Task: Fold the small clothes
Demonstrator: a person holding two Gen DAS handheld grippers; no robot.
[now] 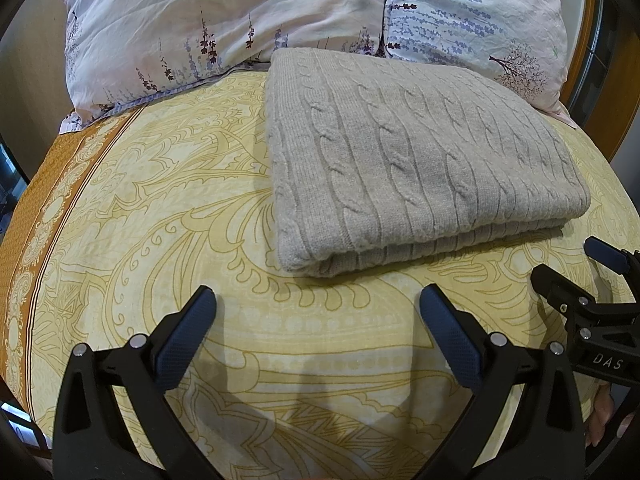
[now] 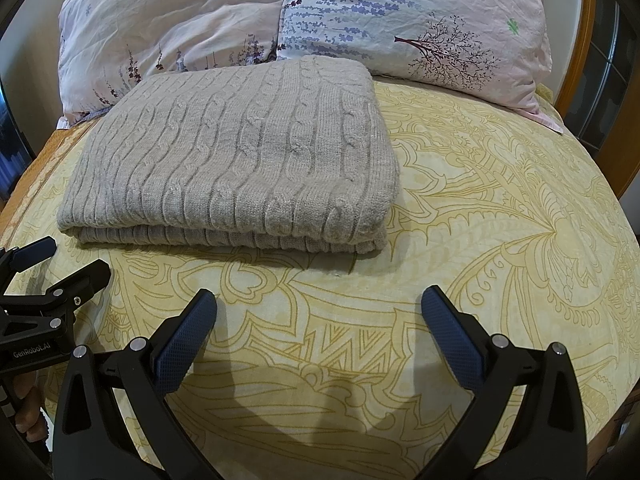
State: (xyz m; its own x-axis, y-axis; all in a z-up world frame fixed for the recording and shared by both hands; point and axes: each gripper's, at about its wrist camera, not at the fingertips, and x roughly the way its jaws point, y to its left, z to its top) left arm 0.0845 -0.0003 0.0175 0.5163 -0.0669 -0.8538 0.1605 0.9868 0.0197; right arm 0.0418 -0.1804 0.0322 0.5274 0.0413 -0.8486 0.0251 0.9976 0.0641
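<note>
Your grey cable-knit sweater (image 1: 420, 160) lies folded into a neat rectangle on the yellow patterned bedspread (image 1: 160, 208), its far edge just below the floral pillows (image 1: 224, 20). The doubled layers show along its near edge, so the fold looks complete. You hold the left gripper (image 1: 318, 308) and the right gripper (image 2: 319, 308) short of that near edge, jaws spread apart and empty, touching nothing.

Soft even light, fisheye-bent edges
</note>
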